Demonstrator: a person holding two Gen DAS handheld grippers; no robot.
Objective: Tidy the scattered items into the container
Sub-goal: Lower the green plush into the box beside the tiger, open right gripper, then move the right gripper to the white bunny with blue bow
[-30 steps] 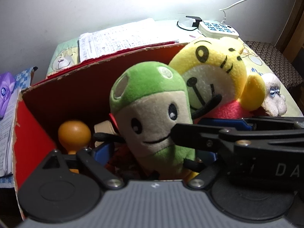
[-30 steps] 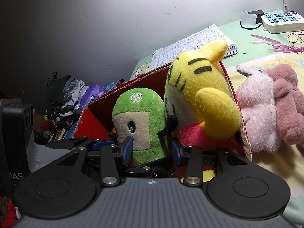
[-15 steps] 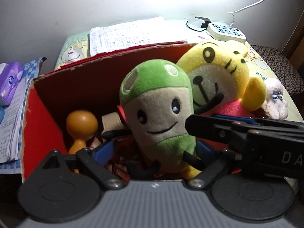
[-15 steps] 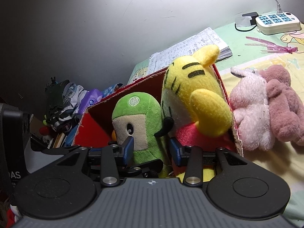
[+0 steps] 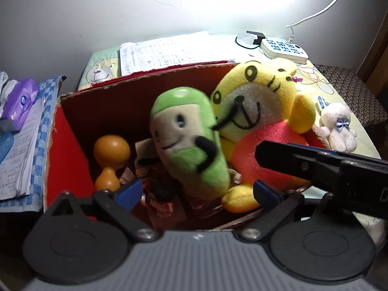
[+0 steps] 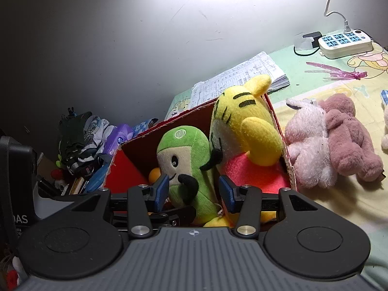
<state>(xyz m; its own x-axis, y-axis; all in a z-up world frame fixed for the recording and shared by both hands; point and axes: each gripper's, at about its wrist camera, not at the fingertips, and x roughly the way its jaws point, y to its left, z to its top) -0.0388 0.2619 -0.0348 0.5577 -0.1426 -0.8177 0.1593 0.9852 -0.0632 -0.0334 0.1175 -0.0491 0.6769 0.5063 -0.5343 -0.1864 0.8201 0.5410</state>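
A red cardboard box (image 5: 65, 150) (image 6: 121, 167) holds a green plush (image 5: 191, 143) (image 6: 186, 165), now tilted, a yellow tiger plush (image 5: 262, 111) (image 6: 245, 131) and an orange dumbbell-shaped toy (image 5: 110, 160). My left gripper (image 5: 197, 190) is open above the box's near side, with the green plush between its fingers but apart from them. My right gripper (image 6: 194, 191) is open, its blue pads either side of the green plush's lower body. The right gripper also crosses the left wrist view (image 5: 315, 167).
A pink plush (image 6: 308, 143) and a brown plush (image 6: 351, 143) lie on the bedsheet right of the box. A small white plush (image 5: 339, 128) lies nearby. Papers (image 5: 169, 53), a power strip (image 6: 344, 41), a purple tissue pack (image 5: 20, 101) and clutter (image 6: 80, 140) surround the box.
The green plush has tipped over to the right inside the box. Both grippers have drawn back and up from the box, and the right gripper's fingers have spread wider.
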